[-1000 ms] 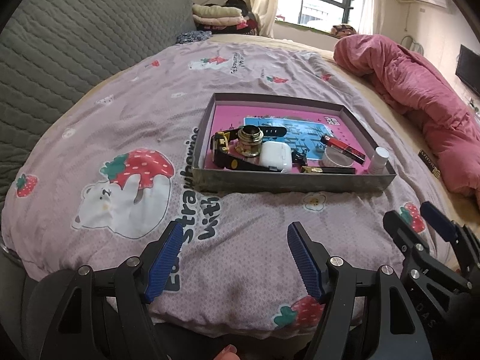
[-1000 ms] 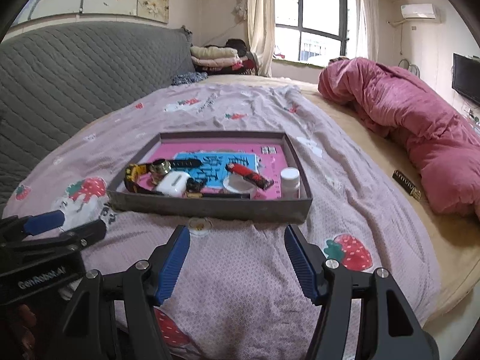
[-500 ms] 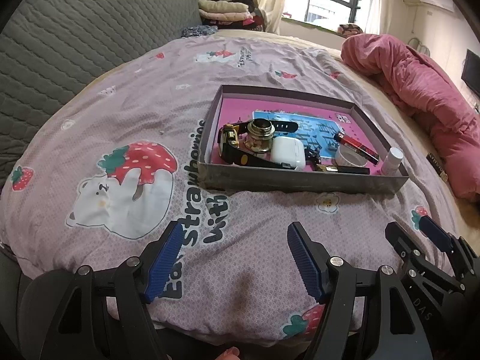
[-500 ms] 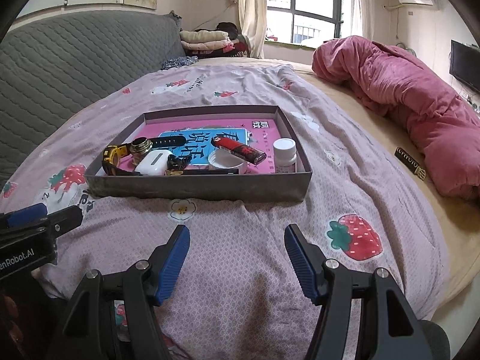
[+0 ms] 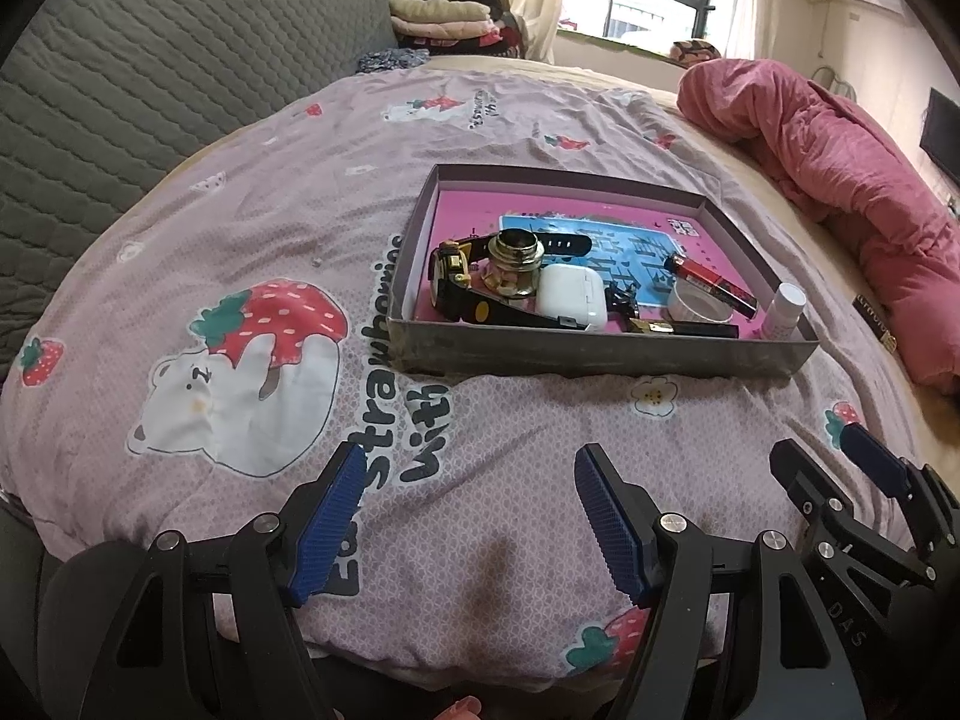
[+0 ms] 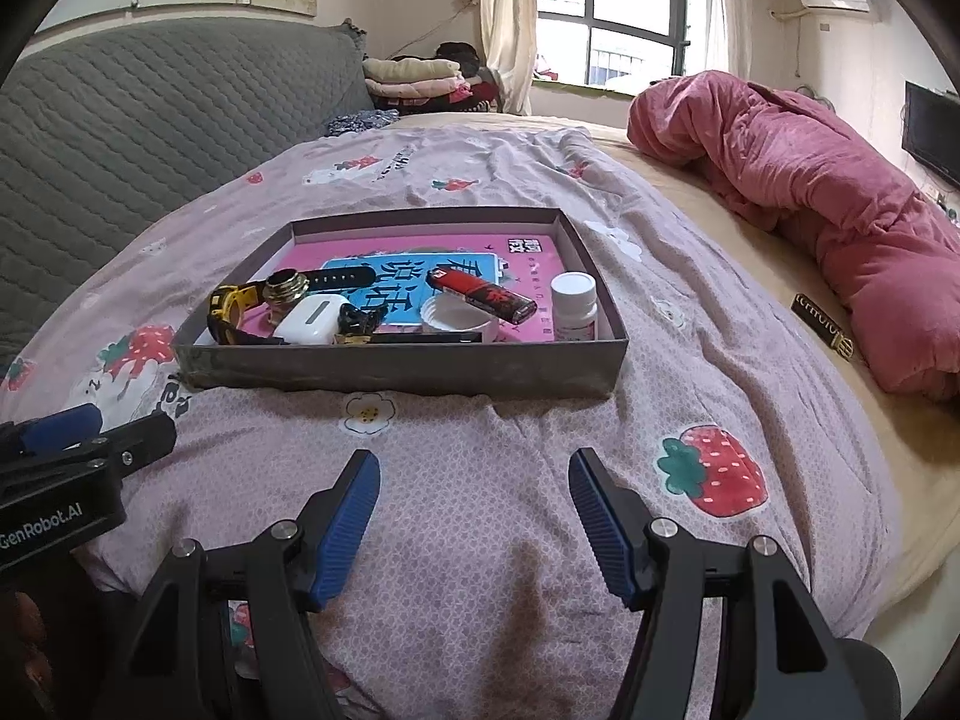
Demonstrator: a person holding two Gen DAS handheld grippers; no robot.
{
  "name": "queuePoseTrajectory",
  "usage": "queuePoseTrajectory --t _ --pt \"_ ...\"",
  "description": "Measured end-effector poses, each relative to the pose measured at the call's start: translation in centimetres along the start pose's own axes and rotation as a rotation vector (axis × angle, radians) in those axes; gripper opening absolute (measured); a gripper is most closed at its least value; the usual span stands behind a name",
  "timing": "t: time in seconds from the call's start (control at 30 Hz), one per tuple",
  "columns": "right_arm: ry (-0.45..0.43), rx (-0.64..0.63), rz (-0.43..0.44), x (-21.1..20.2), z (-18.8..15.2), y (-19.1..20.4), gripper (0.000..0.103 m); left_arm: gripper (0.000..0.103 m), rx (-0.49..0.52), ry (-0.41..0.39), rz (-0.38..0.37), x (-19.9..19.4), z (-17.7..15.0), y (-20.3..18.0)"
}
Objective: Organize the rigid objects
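Observation:
A shallow grey box [image 5: 600, 354] [image 6: 396, 369] with a pink floor lies on the bed. In it are a yellow-black watch [image 5: 459, 288] [image 6: 231, 312], a small brass-capped jar [image 5: 516, 261] [image 6: 287, 288], a white earbud case [image 5: 567, 297] [image 6: 309, 318], a red lighter [image 5: 711, 279] [image 6: 480, 294], a white round lid [image 5: 699, 303] [image 6: 459, 321] and a white bottle [image 5: 786, 312] [image 6: 574, 306]. My left gripper [image 5: 471, 516] and right gripper [image 6: 474, 516] are both open and empty, hovering over the bedspread short of the box.
A small dark rectangular item [image 6: 822, 330] [image 5: 873, 324] lies on the beige sheet right of the box, beside a rolled pink blanket [image 6: 840, 210]. A grey quilted headboard [image 5: 150, 78] rises at the left. Folded clothes [image 6: 414, 75] sit at the far end.
Both grippers have moved closer to the box, which now looks larger in both views. The fingers stay equally wide open. Nothing in the box has moved.

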State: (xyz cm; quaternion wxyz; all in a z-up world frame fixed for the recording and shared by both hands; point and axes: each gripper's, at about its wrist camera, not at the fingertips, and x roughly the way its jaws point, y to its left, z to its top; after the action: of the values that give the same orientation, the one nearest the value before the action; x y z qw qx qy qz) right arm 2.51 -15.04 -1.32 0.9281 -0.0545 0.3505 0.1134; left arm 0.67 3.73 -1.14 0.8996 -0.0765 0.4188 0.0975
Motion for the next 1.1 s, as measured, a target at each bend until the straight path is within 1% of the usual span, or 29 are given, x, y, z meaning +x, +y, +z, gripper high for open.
queuePoseTrajectory --t 0.3,0.47,0.57,1.1 --pt "0.016 -0.012 0.017 0.22 -0.19 0.43 0.065 0.073 0.005 0.007 0.001 0.06 -0.03 -0.08" --pt "0.025 -0.013 0.014 0.48 -0.27 0.39 0.065 0.073 0.007 0.024 -0.005 0.5 -0.17 -0.14" --pt "0.025 -0.018 0.017 0.47 -0.32 0.41 0.065 0.073 0.011 0.019 -0.003 0.51 -0.18 -0.2" --pt "0.022 -0.047 0.01 0.45 -0.28 0.88 0.065 0.073 0.03 0.033 0.028 0.89 -0.36 -0.42"
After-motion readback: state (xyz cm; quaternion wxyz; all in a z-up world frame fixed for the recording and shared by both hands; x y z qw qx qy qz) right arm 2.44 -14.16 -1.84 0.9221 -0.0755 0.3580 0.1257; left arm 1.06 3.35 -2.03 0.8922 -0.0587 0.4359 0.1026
